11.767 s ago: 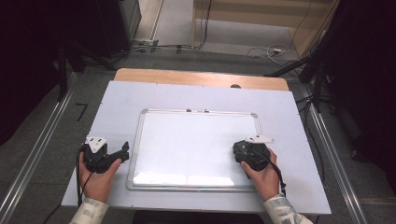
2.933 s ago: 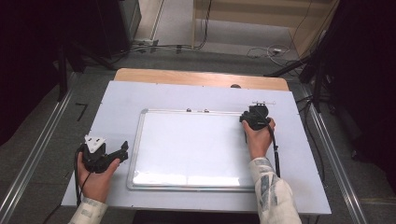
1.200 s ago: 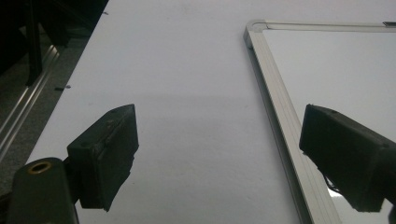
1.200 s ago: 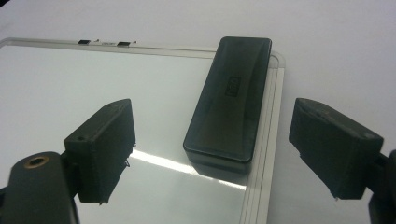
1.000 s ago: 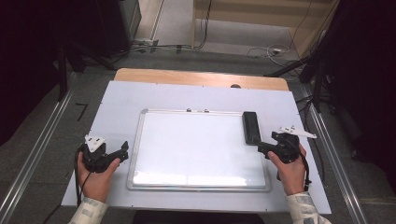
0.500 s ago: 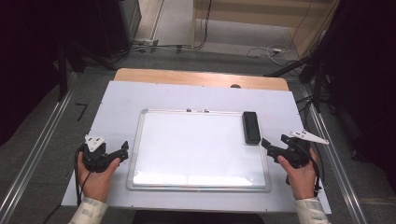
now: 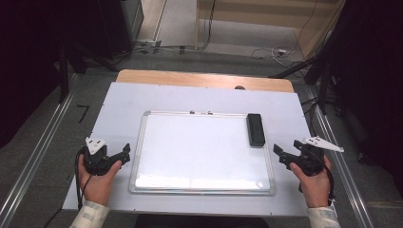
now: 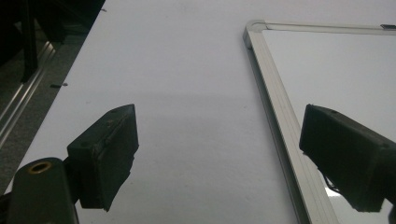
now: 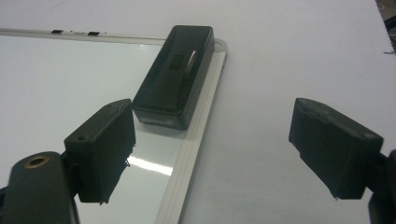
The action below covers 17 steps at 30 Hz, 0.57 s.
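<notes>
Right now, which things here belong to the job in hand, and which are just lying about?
In the job:
black eraser
whiteboard
right gripper, open, empty

Lying about:
left gripper, open, idle
cables on the floor

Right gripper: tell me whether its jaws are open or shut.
Open. The right gripper has its jaws spread wide and empty, with the eraser lying beyond them on the whiteboard.

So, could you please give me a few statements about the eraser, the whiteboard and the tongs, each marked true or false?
1. The black eraser lies at the whiteboard's far right corner. True.
2. The right tongs are shut on the eraser. False: they are open, apart from it.
3. The left tongs are open. True.
4. The eraser stands on end. False: it lies flat.
5. The whiteboard bears writing. False: it looks blank.
</notes>
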Motion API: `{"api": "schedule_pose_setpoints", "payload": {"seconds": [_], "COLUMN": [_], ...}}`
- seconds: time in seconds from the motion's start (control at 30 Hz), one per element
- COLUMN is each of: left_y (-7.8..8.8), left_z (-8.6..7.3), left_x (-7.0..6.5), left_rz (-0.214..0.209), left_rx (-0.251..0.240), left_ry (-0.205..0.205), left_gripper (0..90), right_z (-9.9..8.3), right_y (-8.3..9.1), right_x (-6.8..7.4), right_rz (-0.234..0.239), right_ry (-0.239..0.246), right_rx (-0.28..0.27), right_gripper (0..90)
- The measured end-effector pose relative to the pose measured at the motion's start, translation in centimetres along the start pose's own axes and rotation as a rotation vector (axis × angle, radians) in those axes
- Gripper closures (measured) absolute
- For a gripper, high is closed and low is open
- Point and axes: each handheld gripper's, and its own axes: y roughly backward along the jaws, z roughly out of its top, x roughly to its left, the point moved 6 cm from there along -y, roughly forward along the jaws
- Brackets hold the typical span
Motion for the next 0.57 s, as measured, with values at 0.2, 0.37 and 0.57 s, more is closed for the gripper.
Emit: {"api": "schedule_pose_setpoints", "payload": {"seconds": [0.2,0.37,0.57], "left_y": [0.0,0.0,0.0], "left_z": [0.0,0.0,0.0], "left_x": [0.0,0.0,-0.1], "left_rz": [0.0,-0.001,0.001], "left_rx": [0.0,0.0,0.001], "left_ry": [0.001,0.001,0.002], "left_gripper": [12.4,12.4,12.5], "right_z": [-0.5,-1.2,-2.8], "right_y": [0.8,1.4,1.2], "right_x": [-1.0,-2.0,-4.2], "right_rz": [-0.026,-0.057,-0.149], "right_ry": [-0.005,-0.008,-0.008], "right_rx": [-0.002,0.006,0.044], "right_gripper": [13.5,13.5,13.3]}}
